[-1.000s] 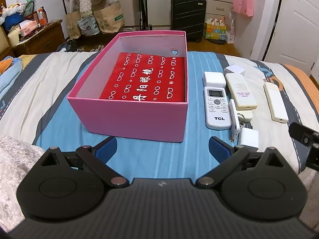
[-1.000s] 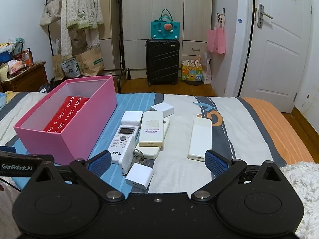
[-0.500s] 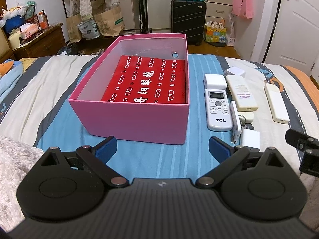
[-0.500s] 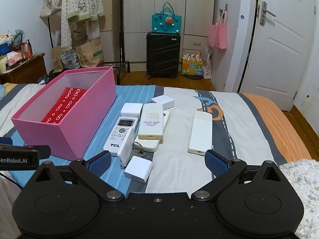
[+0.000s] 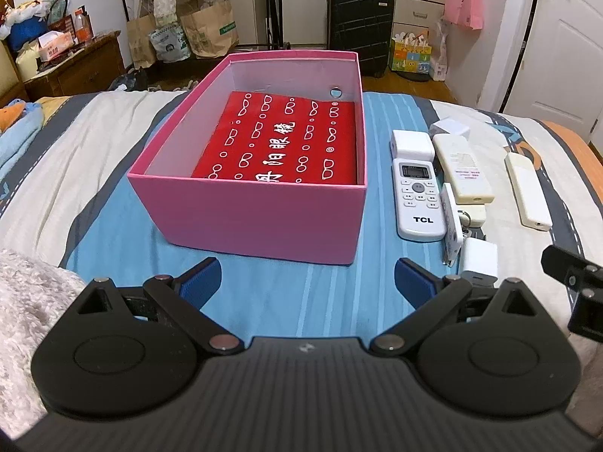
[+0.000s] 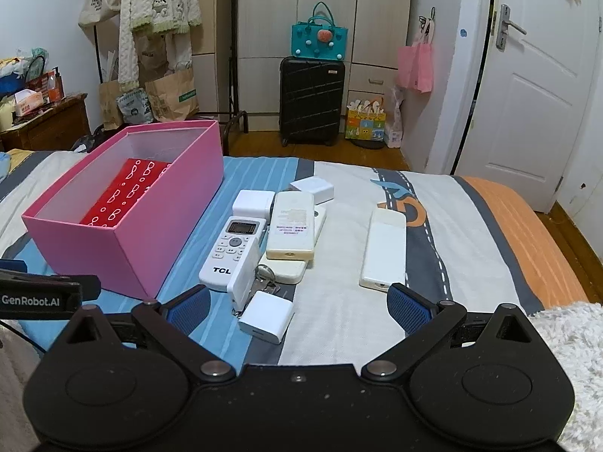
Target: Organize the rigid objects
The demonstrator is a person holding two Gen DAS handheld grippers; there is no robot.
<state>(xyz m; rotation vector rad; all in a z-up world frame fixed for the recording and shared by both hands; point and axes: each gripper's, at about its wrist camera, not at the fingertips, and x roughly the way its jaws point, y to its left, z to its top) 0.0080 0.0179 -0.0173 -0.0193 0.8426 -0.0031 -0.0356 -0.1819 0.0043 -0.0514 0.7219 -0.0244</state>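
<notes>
— Pink storage box (image 5: pixel 260 222) sits on the bed, remotes just beside it?
— Yes; TCL remote (image 6: pixel 231 254) awaits packing. Left gripper (image 5: pixel 307 282) and right gripper (image 6: pixel 297 307) hover, fingers apart, empty.

Both grippers level, jaws wide apart, nothing between them.

The left gripper (image 5: pixel 307 280) points forward with its two blue-padded fingers (image 5: pixel 198 278) spread fully; the gap between them holds nothing, and the black linkage arms fold back symmetrically to the body. The right gripper (image 6: pixel 297 307) shows the same pose: blue pads (image 6: pixel 409 307) set wide apart, nothing clamped. The two units sit side by side at similar height; part of the right gripper (image 5: pixel 576 290) shows at the right edge of the left wrist view, and the left gripper's body (image 6: pixel 41 295) at the left edge of the right wrist view.
</notes>
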